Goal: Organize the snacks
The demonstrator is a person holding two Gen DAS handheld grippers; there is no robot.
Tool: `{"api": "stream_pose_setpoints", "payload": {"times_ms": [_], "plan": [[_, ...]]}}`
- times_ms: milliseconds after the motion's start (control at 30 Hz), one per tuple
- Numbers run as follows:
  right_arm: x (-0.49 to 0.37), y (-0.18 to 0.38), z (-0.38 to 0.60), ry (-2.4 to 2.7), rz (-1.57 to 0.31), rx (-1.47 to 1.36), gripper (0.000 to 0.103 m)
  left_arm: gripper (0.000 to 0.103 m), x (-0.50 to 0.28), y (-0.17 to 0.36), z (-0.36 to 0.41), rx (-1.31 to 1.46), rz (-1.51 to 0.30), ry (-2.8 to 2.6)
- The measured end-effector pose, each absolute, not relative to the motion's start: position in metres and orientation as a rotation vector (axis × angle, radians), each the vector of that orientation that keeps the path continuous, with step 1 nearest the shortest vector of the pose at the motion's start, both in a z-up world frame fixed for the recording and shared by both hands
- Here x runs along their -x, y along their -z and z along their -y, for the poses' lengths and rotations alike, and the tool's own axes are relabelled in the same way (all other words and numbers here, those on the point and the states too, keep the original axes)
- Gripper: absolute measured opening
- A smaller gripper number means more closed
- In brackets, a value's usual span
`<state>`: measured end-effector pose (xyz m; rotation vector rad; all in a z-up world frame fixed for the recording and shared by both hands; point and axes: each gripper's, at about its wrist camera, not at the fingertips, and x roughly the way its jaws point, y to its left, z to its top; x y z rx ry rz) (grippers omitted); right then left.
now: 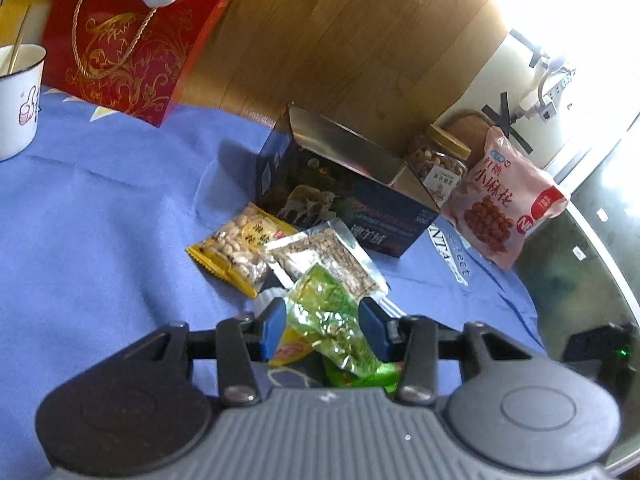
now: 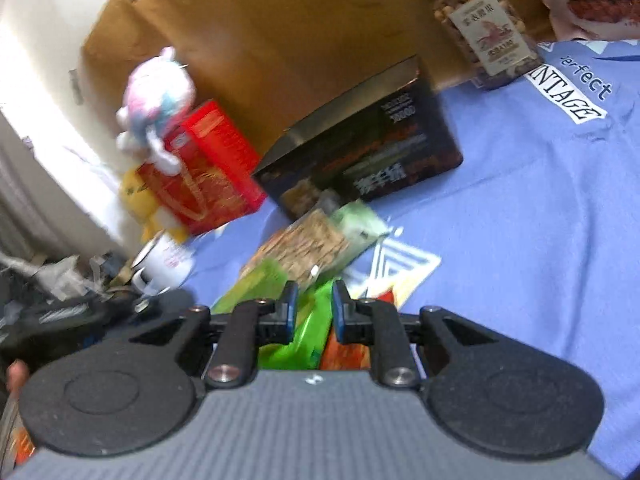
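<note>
Small snack packets lie on a blue cloth in front of an open dark box (image 1: 344, 184). In the left wrist view a yellow peanut packet (image 1: 240, 248) and a clear nut packet (image 1: 328, 260) lie side by side. My left gripper (image 1: 322, 320) is open, its jaws on either side of a green crinkly packet (image 1: 332, 320). In the right wrist view my right gripper (image 2: 314, 304) has its jaws narrow around the end of a bright green packet (image 2: 308, 332); contact is unclear. The dark box (image 2: 368, 152) and a clear nut packet (image 2: 308, 244) lie ahead of it.
A nut jar (image 1: 438, 160) and a pink snack bag (image 1: 504, 200) stand right of the box. A red gift bag (image 1: 128, 40) and a white enamel mug (image 1: 18, 100) stand at the left. A plush toy (image 2: 156, 104) sits on the red bag. The table's glass edge (image 1: 592, 264) is on the right.
</note>
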<state>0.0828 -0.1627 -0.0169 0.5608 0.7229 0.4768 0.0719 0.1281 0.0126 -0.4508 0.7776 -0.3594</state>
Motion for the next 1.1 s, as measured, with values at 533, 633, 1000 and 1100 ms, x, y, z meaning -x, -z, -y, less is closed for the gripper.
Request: {"api": "stream_pose_setpoints", "payload": {"times_ms": [533, 633, 1000, 1100], "plan": [[-0.134, 0.029, 0.2, -0.431, -0.737, -0.683, 0.047, 0.049, -0.118, -0.017, -0.117, 0.432, -0.777, 0.352], [-0.15, 0.047, 0.181, -0.502, -0.83, -0.728, 0.042, 0.049, -0.13, -0.003, -0.112, 0.433, -0.826, 0.316], [-0.094, 0.06, 0.239, -0.408, -0.801, -0.876, 0.018, 0.054, -0.133, 0.013, -0.087, 0.422, -0.884, 0.404], [-0.087, 0.057, 0.242, -0.417, -0.799, -0.857, 0.02, 0.054, -0.136, 0.016, -0.073, 0.419, -0.924, 0.433]]}}
